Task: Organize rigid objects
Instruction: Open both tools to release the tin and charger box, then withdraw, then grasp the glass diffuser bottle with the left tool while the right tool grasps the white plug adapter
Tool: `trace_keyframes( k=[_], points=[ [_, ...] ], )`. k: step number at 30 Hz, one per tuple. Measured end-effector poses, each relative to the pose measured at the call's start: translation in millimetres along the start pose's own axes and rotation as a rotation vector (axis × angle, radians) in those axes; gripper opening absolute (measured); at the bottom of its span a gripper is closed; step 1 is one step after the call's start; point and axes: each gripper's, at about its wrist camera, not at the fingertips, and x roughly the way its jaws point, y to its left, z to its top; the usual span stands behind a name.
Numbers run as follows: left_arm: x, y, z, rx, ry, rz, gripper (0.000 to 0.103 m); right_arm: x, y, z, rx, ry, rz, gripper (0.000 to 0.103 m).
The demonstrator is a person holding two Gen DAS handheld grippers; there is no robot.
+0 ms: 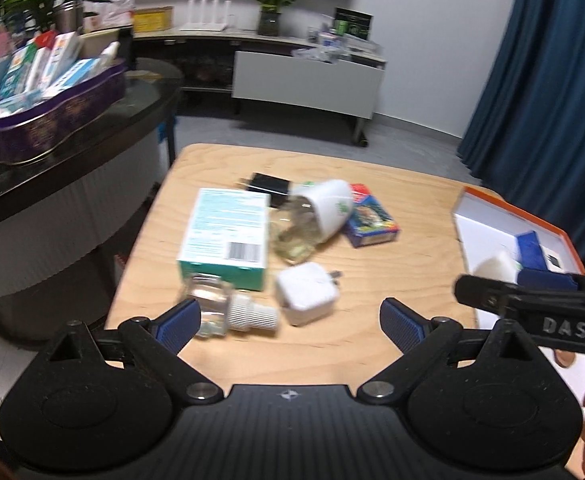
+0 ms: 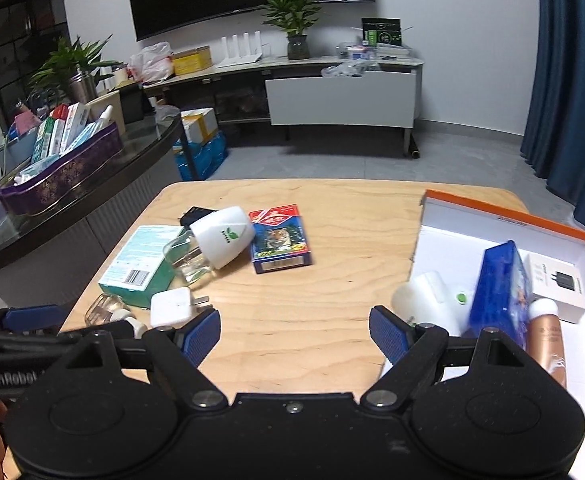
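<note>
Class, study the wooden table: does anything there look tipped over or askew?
Yes. The white plug-in vaporizer lies on its side, its glass bottle pointing sideways. A small glass bottle near the front edge has also toppled.

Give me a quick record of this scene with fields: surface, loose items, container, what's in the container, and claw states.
surface: wooden table
loose items: teal box, white plug-in diffuser on its side, card pack, white charger, small glass bottle, black adapter
container: orange-rimmed box, at the table's right side
in container: blue box, white diffuser, small white carton, tan bottle
left claw: open, holding nothing
right claw: open, holding nothing
</note>
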Motion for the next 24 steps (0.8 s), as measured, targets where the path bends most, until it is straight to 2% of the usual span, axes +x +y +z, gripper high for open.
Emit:
trace_keyframes(
  k=[4, 10, 16, 19, 24],
  points=[
    [8.1, 19.1, 2.0, -0.033, 0.004, 0.045, 0.099, 5.8, 4.0, -1.7, -0.009, 0.012, 0.0, 0.096],
    [20.6, 41.6, 3.5, -0.072, 0.029, 0.066, 0.099, 13.4, 10.6, -3.8, -0.02, 0.025, 0.016, 0.096],
    [37.8, 47.0, -5.8, -0.019, 0.06, 0.058, 0.099, 18.4, 19.6, -6.5, -0.046, 0.035, 0.027, 0.096],
    [46.7, 49.3, -6.6, -0.02, 0.07, 0.025, 0.102, 19.3, 20.7, -7.7, -0.049, 0.038, 0.023, 0.096],
    [55.8, 41.6, -11.3, 0.045, 0.06, 0.033, 0.102, 21.9, 20.6, -8.4, -0.048, 0.043, 0.018, 0.096]
  ],
)
